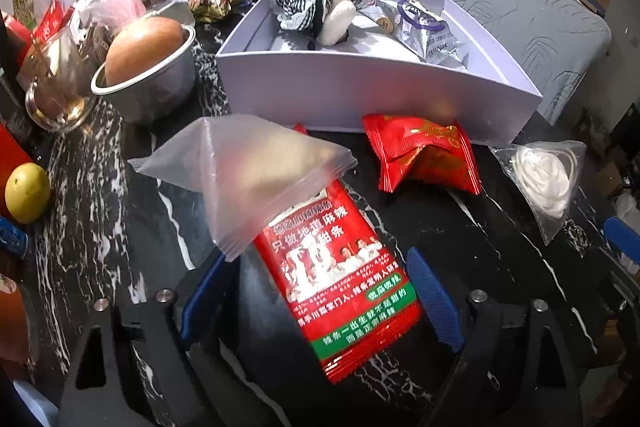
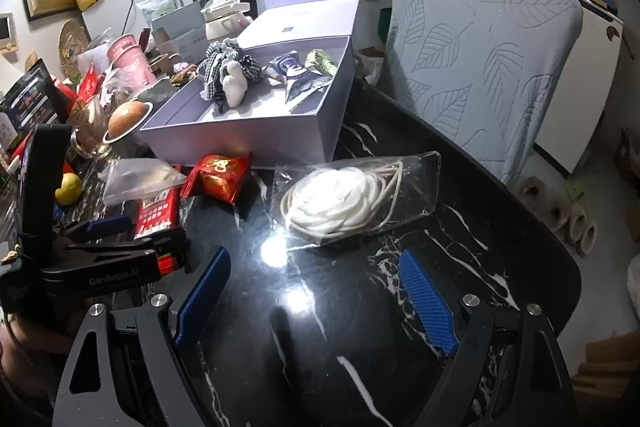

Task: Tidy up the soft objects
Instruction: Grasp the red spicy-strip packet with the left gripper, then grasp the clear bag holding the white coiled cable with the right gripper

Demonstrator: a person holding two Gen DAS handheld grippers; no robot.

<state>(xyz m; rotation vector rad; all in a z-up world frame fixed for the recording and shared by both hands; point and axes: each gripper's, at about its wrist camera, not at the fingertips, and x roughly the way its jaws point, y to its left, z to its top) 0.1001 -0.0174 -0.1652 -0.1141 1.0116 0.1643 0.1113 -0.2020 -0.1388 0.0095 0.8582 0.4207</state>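
A long red snack packet with white printed characters and a green band [image 1: 340, 279] lies flat on the black white-veined marble table [image 1: 100, 187]. Its long axis runs from the near edge away toward the open lavender cardboard box [image 1: 360, 95], leaning slightly left at its far end. The left gripper [image 1: 320, 303] straddles the packet's near half with both blue pads standing off it, jaws wide and gripping nothing. One frosted translucent plastic pouch [image 1: 244, 171] overlaps the packet's far end. Just right lies one crumpled red foil packet with gold print [image 1: 424, 155], touching the box's front wall. One clear bag holding a coiled white cord [image 2: 352, 199] lies crosswise ahead of the right gripper [image 2: 316, 291], whose jaws are also spread and empty. Inside the box sit one black-and-white checked cloth doll [image 1: 312, 3] and two silver foil sachets [image 1: 428, 31].
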